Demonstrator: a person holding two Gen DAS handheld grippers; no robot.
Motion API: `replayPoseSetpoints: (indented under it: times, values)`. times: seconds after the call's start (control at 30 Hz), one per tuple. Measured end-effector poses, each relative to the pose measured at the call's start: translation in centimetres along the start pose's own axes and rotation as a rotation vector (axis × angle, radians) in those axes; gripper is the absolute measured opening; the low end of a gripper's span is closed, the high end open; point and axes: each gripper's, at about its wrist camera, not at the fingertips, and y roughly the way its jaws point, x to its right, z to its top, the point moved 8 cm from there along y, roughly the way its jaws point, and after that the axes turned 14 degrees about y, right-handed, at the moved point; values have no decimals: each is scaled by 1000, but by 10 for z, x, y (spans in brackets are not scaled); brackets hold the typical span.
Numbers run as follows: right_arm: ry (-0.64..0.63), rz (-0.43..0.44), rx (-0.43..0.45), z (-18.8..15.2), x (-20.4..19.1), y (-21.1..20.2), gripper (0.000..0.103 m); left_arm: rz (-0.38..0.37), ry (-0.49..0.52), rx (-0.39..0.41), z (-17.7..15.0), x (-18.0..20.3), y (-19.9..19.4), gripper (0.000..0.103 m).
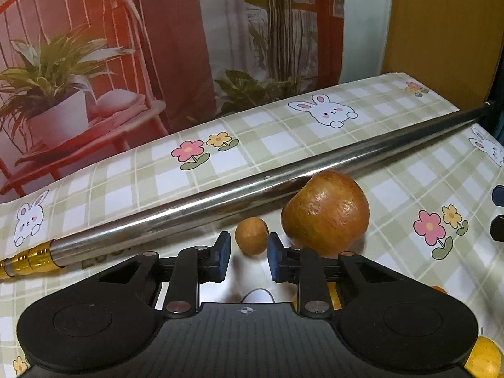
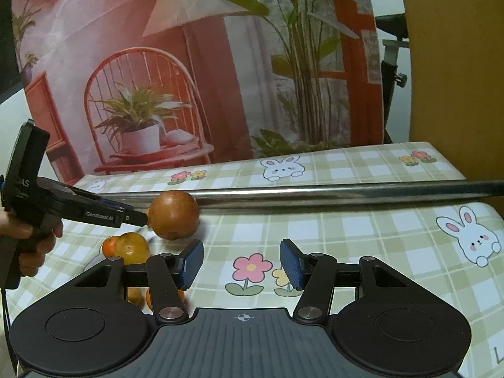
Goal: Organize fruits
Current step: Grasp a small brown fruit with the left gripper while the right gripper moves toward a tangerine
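Note:
A small round orange fruit (image 1: 252, 236) sits between the blue pads of my left gripper (image 1: 249, 245), which is shut on it just above the tablecloth. Right beside it stands a big orange-brown apple-like fruit (image 1: 326, 212). In the right wrist view, the left gripper (image 2: 138, 219) reaches in from the left, its tip against that big fruit (image 2: 174, 214). My right gripper (image 2: 242, 261) is open over a printed flower, with nothing between its fingers. A yellowish citrus fruit (image 2: 130, 247) and a small orange one (image 2: 108, 245) lie to its left.
A long steel pole (image 1: 252, 189) with a gold end lies across the checked tablecloth (image 2: 378, 236) behind the fruit. More orange fruit (image 2: 135, 296) shows under the right gripper's left arm. A hand (image 2: 31, 239) holds the left gripper's handle. A printed backdrop hangs behind the table.

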Motion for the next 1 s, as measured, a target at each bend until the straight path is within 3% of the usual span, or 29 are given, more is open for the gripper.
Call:
replayPoseSetpoints:
  times: [0.53,1.0]
  values:
    - [10,-1,-23,-5,1,6,51,13,25,4,5,1,6,26]
    - [20,87,-130,-24,-20,20,47,-17,-48,85,-15,-3,-57,26]
